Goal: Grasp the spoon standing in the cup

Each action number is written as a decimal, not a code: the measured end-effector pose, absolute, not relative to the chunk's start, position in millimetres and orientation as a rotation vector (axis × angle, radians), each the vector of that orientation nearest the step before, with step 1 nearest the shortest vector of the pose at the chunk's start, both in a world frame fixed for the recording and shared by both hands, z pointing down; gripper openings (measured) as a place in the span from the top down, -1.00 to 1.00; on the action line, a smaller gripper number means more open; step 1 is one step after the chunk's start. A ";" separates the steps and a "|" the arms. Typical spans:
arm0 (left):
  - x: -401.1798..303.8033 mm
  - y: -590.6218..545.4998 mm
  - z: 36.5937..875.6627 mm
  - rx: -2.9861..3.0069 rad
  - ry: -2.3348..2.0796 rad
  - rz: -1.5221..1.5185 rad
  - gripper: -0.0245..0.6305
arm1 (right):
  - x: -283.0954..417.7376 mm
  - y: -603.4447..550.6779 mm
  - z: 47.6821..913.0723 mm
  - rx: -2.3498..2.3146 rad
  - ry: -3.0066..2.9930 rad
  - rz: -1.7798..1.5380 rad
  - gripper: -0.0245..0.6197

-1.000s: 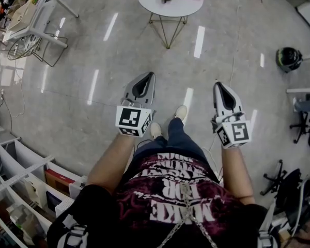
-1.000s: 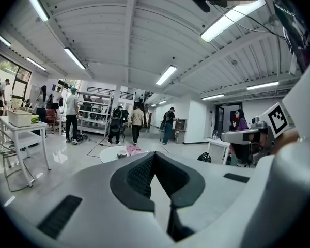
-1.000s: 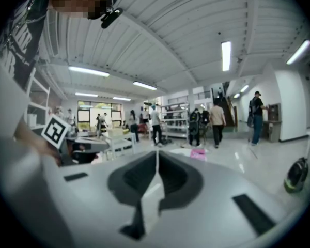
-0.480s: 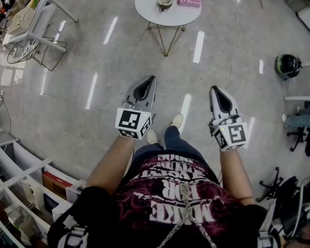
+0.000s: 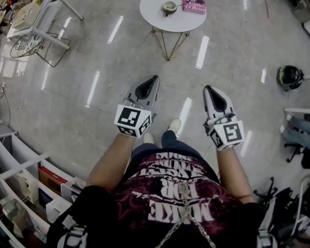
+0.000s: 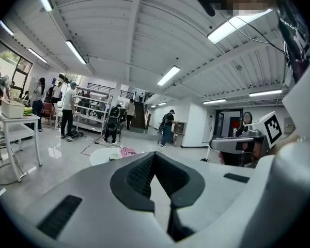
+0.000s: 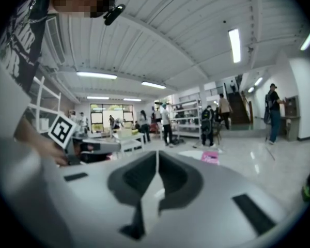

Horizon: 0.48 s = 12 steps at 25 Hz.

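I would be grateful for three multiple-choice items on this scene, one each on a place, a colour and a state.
1. Where is the cup?
A) on the floor
B) on the round table, beside the book
C) on the shelves

2. What colour is the book's cover?
A) pink
B) blue
C) green

3. How do the left tongs and right tongs stand?
A) both wide open
B) right shut on the cup
C) both shut, empty

Answers:
1 B: the head view shows the cup on the white tabletop next to the book.
2 A: the cover reads pink in the head view.
3 C: each gripper view shows its jaws together with nothing between them.
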State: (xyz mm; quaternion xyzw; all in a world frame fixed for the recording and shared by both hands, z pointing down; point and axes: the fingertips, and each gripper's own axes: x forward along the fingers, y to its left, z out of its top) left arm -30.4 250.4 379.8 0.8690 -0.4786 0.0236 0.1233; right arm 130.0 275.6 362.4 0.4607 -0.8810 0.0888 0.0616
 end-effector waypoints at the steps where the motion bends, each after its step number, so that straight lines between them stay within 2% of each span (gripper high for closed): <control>1: -29.2 248.8 378.1 2.537 -1.401 0.065 0.85 | 130.5 272.5 362.0 1.386 -2.671 0.267 0.81; 12: -17.5 232.0 369.1 2.485 -1.519 0.062 0.85 | 159.6 254.8 365.5 1.350 -2.682 0.292 0.81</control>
